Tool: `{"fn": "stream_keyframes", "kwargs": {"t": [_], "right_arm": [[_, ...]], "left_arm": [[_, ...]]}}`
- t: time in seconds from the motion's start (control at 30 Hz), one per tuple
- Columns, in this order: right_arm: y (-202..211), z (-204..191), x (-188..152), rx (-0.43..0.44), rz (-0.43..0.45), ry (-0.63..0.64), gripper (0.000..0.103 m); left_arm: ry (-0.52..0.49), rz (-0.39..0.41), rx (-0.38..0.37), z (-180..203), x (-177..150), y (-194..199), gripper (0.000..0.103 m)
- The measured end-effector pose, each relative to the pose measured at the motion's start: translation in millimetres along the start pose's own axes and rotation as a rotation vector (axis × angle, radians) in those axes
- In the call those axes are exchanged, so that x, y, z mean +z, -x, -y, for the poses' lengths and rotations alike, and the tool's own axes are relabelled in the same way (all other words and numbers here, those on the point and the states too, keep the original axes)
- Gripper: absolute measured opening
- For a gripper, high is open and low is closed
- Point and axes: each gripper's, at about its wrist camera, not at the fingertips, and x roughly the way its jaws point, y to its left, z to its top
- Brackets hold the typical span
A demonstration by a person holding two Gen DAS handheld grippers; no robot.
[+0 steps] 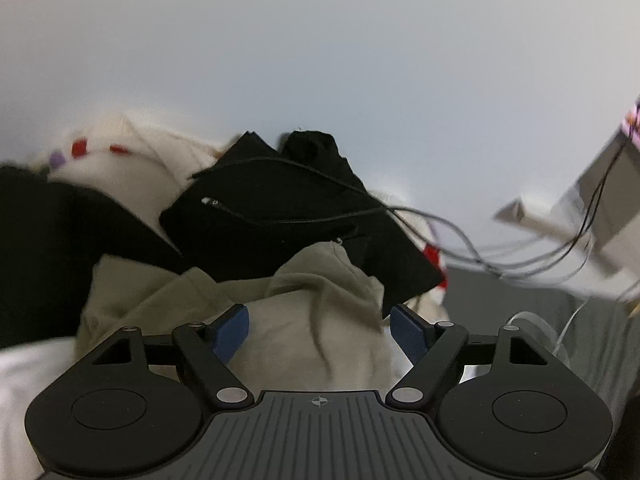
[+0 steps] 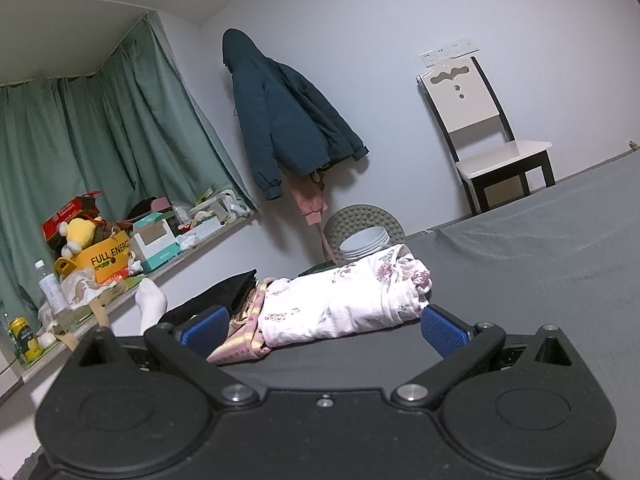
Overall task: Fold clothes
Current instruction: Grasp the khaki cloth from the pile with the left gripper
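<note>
One white wooden chair with dark frame, one dark teal hooded jacket, one yellow plush toy, one clear plastic bottle, one yellow can.

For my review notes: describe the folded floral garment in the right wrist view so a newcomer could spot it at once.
Start at the grey bed sheet filling the right side. Near its far edge lies a short row of folded clothes, ahead of the open right gripper. The floral garment is the white, pink-flowered bundle, right of the black folded garment.

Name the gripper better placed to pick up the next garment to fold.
Left. The left gripper is open right over the beige garment in the unfolded pile. The right gripper, also open, faces already folded clothes.
</note>
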Motion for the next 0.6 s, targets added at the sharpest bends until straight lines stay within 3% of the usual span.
{"fn": "stream_keyframes", "kwargs": {"t": [0.07,0.13,0.27,0.4,0.6], "right_arm": [[0.2,0.4,0.4,0.000,0.001,0.000,0.103],[0.3,0.8,0.9,-0.001,0.002,-0.001,0.103],[1.0,2.0,1.2,-0.005,0.007,-0.010,0.103],[1.3,3.9,0.9,-0.009,0.007,-0.023,0.103],[2.7,1.9,0.6,-0.009,0.010,-0.019,0.103]], "left_arm": [[-0.007,0.022,0.000,0.1,0.8,1.0,0.056],[0.008,0.045,-0.010,-2.3,0.7,2.5,0.014],[-0.005,0.067,-0.035,-2.5,-1.7,3.3,0.006],[0.024,0.159,-0.049,-5.8,-3.3,14.9,0.003],[-0.004,0.302,-0.182,10.6,10.5,53.7,0.003]]}}
